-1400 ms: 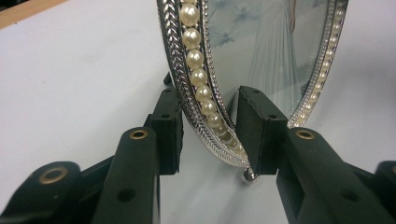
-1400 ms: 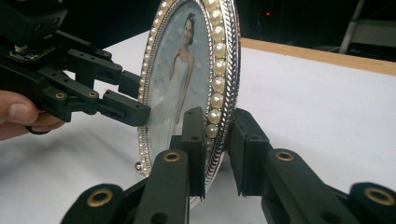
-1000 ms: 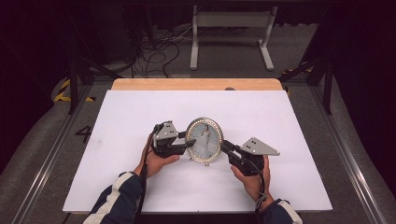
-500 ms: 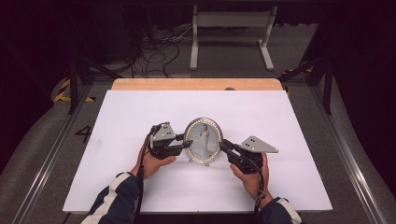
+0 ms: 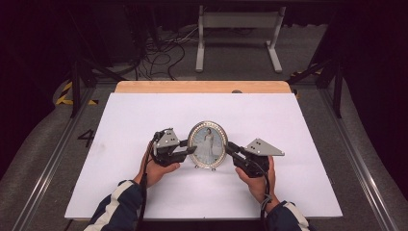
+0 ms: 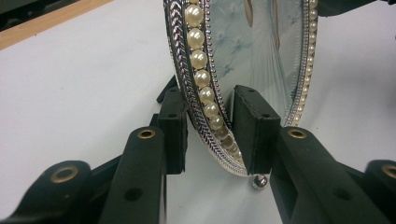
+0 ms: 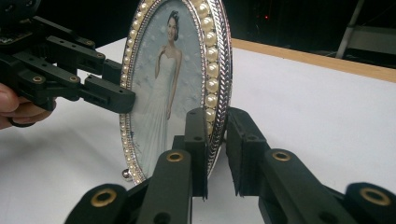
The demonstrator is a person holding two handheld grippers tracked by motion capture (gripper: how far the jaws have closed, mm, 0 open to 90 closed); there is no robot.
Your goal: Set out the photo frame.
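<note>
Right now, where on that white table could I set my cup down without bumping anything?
The white tabletop is bare between the oval pearl-rimmed silver photo frame and the far wooden edge strip, and toward both side edges. It is crowded mid-table, where the left hand-held gripper and right hand-held gripper flank the frame.

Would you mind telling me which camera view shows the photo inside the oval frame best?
The right gripper view: the photo faces it, close and sharp. The high view gives it whole but small; the left gripper view catches a slanted lower slice past the pearl rim.
</note>
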